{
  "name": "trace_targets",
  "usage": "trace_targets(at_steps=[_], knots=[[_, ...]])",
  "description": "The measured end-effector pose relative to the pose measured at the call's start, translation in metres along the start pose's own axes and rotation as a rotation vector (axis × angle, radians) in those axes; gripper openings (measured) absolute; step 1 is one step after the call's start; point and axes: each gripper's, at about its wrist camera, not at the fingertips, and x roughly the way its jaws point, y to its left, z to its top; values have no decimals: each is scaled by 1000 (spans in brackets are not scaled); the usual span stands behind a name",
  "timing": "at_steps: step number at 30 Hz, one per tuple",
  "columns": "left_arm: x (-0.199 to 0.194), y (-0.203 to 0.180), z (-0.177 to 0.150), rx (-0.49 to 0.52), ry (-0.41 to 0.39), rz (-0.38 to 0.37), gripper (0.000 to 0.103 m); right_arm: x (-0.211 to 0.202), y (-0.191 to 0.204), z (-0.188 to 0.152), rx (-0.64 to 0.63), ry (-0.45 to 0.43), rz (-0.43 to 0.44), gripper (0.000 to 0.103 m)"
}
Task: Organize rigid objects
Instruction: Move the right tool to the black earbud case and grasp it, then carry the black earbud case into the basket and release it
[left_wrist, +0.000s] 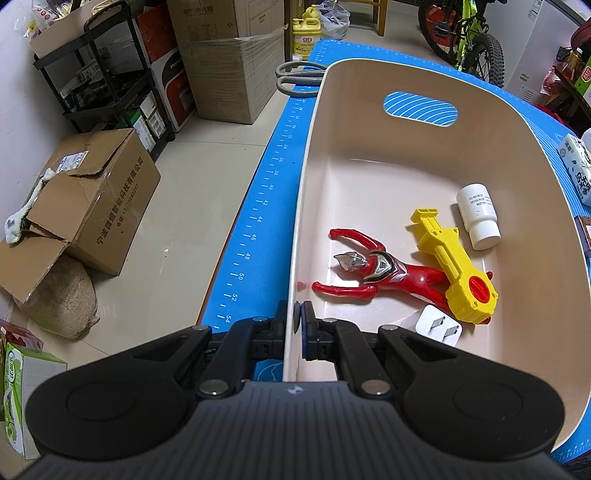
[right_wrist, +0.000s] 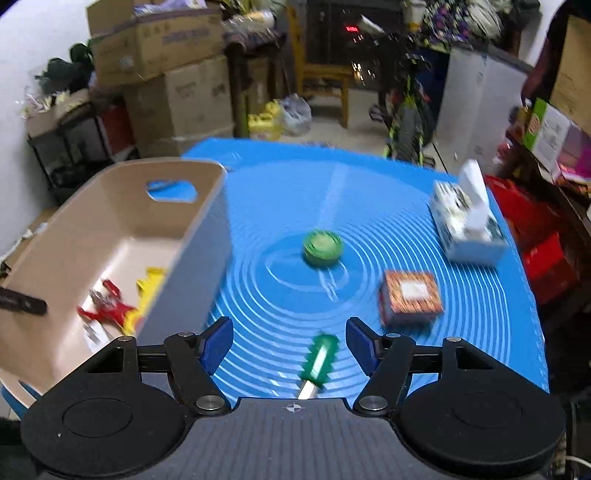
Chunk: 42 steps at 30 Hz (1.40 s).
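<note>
Left wrist view: left tool (left_wrist: 296, 319) clamped narrow on the near-left wall of the beige bin (left_wrist: 369, 70), one pad inside and one outside, presumably to steady the bin while items go in. Bin contents: red figure toy (left_wrist: 384, 273) lying flat; yellow toy launcher (left_wrist: 452, 264) resting across the figure's legs; white pill bottle (left_wrist: 478, 216) on its side just beside the launcher; white plug adapter (left_wrist: 439, 325) near the bin's near wall, prongs up. Grey scissors (left_wrist: 297, 77) lie on the blue mat (left_wrist: 258, 206) beyond the bin's far-left corner. Right wrist view (blurred): right tool (right_wrist: 290, 349) spread wide and holding nothing, poised over a green-handled item (right_wrist: 318, 360), possibly a toy knife or screwdriver, which lies between its fingers on the tabletop. Still outside the bin: green round disc (right_wrist: 322, 247) at mat centre; patterned small box (right_wrist: 410, 298) to its right; tissue box (right_wrist: 469, 229) further right. Judged next pick: the green-handled item.
</note>
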Motion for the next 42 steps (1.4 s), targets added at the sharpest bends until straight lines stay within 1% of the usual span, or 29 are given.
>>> trace_targets(at_steps=[3, 8, 13, 16, 20, 23, 25, 27, 35, 42], knots=[[-1, 0, -1, -3, 0, 1, 8, 12, -12, -12, 18, 67, -25, 74], [-1, 0, 0, -1, 0, 2, 8, 29, -23, -29, 9, 170, -30, 74], [-1, 0, 0, -1, 0, 2, 8, 46, -27, -42, 1, 237, -2, 74], [-1, 0, 0, -2, 0, 2, 8, 54, -25, -48, -14, 259, 10, 74], [-1, 0, 0, 0, 0, 6, 9, 62, -22, -53, -42, 276, 10, 72], [-1, 1, -1, -4, 0, 6, 9, 63, -21, -54, -51, 267, 11, 68], [-1, 1, -1, -4, 0, 6, 9, 61, -21, -54, -49, 259, 16, 59], [-1, 1, -1, -3, -1, 7, 9, 61, -20, -53, -59, 257, 15, 56], [0, 1, -1, -3, -1, 8, 9, 58, -9, -52, -105, 256, 2, 56], [0, 1, -1, -2, 0, 9, 9, 38, -2, -39, -102, 184, -8, 56]])
